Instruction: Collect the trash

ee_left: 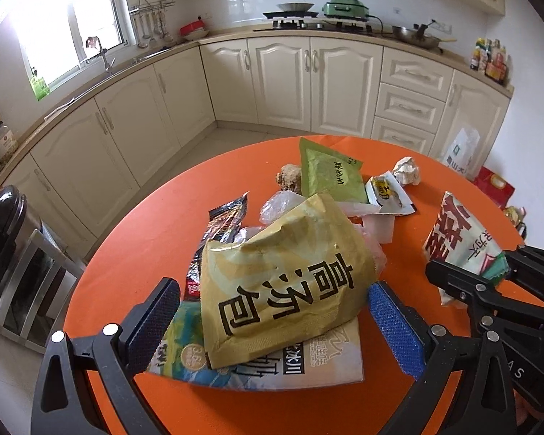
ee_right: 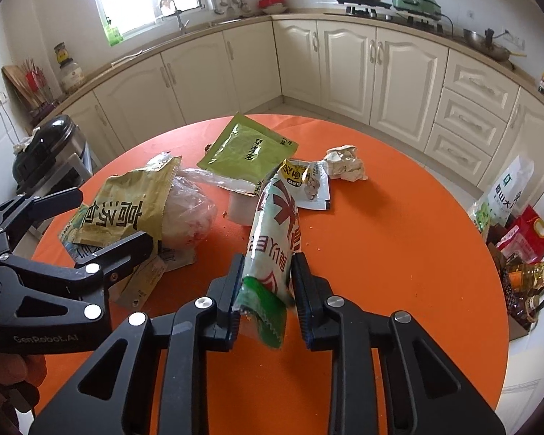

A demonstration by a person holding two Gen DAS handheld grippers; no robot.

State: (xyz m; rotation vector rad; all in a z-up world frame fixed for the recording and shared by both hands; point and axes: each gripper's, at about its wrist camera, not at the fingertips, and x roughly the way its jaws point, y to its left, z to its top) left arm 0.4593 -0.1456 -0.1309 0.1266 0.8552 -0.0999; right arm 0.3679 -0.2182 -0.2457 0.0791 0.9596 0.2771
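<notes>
Closest in the right wrist view, the right gripper [ee_right: 266, 282] is clenched on the green, saw-edged end of a white plastic wrapper with large red characters [ee_right: 277, 224], whose body runs forward and appears to tilt up off the round orange table [ee_right: 399, 239]. In the left wrist view, the left gripper [ee_left: 273, 320] hangs released, its 2 blue-padded fingers [ee_left: 393, 320] spread wide on either side of a crumpled olive-yellow foil packet with black characters [ee_left: 286, 272], touching neither flank as far as the picture tells; that packet lies on a flat printed blue-and-white bag [ee_left: 308, 366]. The step in hand looks like the pick-up stage of the collecting: 1 piece secured on the right, the next one lined up on the left. The next move would call for the left fingers to come down and close across the yellow packet, which is limp and puffy and could slide on the slick bag beneath. Further out on the table lie a crumpled clear plastic film [ee_right: 190, 214], a flat green sachet [ee_right: 246, 152], a small torn white-and-yellow sachet [ee_right: 308, 185] and a ball of crumpled white paper [ee_right: 346, 163], all still to gather. Only the left view shows a brownish lump [ee_left: 288, 177] behind the green sachet and a dark torn wrapper [ee_left: 226, 221] beside the pile; only the right view shows the grip on the wrapper plainly. Beyond the table's left edge stands a black-lidded steel bin [ee_right: 49, 148], a likely destination.
</notes>
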